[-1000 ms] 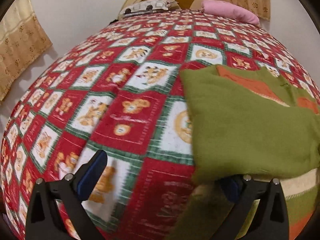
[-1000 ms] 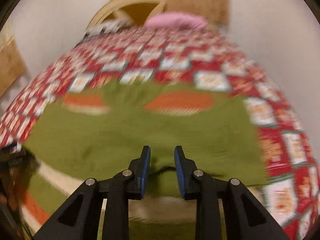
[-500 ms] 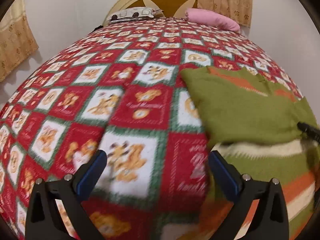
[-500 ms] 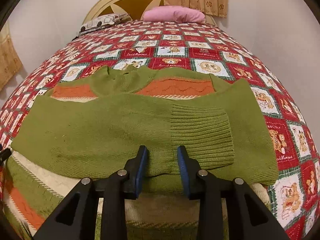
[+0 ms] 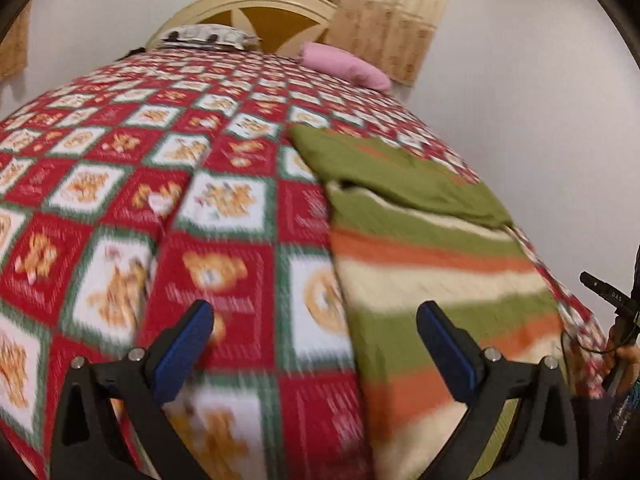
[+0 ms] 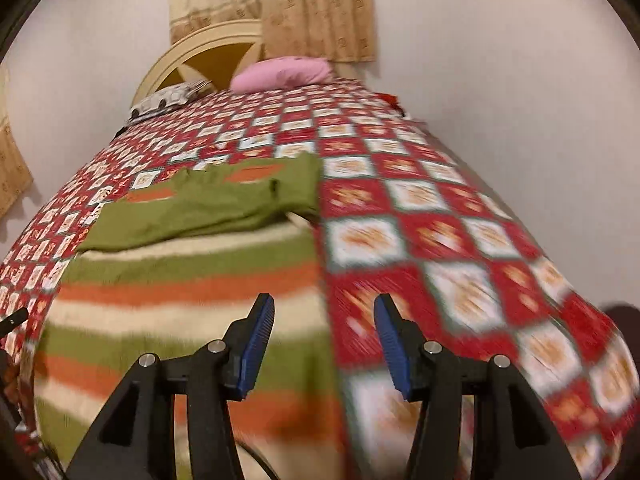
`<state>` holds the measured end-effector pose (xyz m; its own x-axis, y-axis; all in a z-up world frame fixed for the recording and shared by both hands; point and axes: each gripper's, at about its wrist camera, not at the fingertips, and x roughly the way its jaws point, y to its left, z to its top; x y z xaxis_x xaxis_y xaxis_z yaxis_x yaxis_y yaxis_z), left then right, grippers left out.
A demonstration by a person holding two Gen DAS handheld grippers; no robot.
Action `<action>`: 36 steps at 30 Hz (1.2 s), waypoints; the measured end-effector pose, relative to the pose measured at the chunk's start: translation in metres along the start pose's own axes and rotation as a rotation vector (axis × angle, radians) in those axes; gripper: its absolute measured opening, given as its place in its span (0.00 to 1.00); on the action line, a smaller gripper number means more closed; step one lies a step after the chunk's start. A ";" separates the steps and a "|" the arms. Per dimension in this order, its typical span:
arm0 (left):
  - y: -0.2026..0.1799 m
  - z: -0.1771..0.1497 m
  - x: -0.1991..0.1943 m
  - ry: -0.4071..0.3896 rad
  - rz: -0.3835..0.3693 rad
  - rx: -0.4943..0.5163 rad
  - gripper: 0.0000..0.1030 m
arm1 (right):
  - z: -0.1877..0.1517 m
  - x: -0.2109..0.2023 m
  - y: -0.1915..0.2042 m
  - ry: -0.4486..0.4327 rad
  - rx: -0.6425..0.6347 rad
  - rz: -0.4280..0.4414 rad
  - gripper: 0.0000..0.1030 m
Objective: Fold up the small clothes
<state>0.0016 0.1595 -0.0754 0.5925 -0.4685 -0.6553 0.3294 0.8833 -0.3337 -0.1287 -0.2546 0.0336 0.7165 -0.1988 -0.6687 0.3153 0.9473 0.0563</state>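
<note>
A: What did we have on the bed (image 5: 100, 208)?

B: A knitted sweater (image 5: 432, 280), soft and fuzzy, banded in olive green, cream and orange. It lay flat on the quilted bedspread (image 6: 440, 240), a patchwork of red and white squares with green borders and orange bear figures. In the left wrist view it filled the right half of the frame; in the right wrist view it sat in the left half.

A: Was it folded at all?

B: We saw plain green sleeves (image 6: 200, 212) laid across the upper body, forming a flat green band over the stripes, with orange patches showing near the neckline.

A: And our left tool (image 5: 316, 344)?

B: It sat at the bottom of its frame with the jaws spread wide and nothing between the blue pads. The sweater's side edge ran up between them, the right finger over the stripes, the left finger over the bedspread.

A: The right tool (image 6: 324, 344)?

B: Parted about halfway, also holding nothing. Its left finger was over the striped knit, its right finger over the quilt. Both views were blurred low down, so we could not tell whether either touched the cloth.

A: Anything beyond?

B: A pink pillow (image 6: 280, 74) and a patterned pillow (image 6: 168, 100) lay against a cream, arched headboard (image 6: 200, 56), with beige curtains (image 6: 272, 4) behind.
</note>
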 end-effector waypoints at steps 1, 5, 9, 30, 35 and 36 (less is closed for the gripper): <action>-0.003 -0.005 -0.004 0.007 -0.017 0.008 1.00 | -0.008 -0.016 -0.009 -0.009 0.008 -0.007 0.51; -0.022 -0.029 -0.020 0.029 -0.053 0.083 1.00 | -0.033 -0.072 -0.029 -0.020 -0.002 0.056 0.53; -0.039 -0.048 -0.027 0.051 -0.062 0.144 1.00 | -0.061 -0.084 -0.019 0.071 -0.071 0.185 0.56; -0.063 -0.102 -0.035 0.145 -0.149 0.093 0.78 | -0.135 -0.024 0.015 0.203 -0.069 0.187 0.48; -0.074 -0.106 -0.034 0.165 -0.115 0.149 0.56 | -0.140 -0.025 0.020 0.256 -0.119 0.192 0.15; -0.073 -0.106 -0.034 0.166 -0.112 0.148 0.52 | -0.140 -0.024 0.019 0.262 -0.114 0.199 0.14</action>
<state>-0.1206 0.1127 -0.1002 0.4212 -0.5435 -0.7261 0.4975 0.8078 -0.3161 -0.2271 -0.1970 -0.0525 0.5681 0.0503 -0.8215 0.1028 0.9860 0.1314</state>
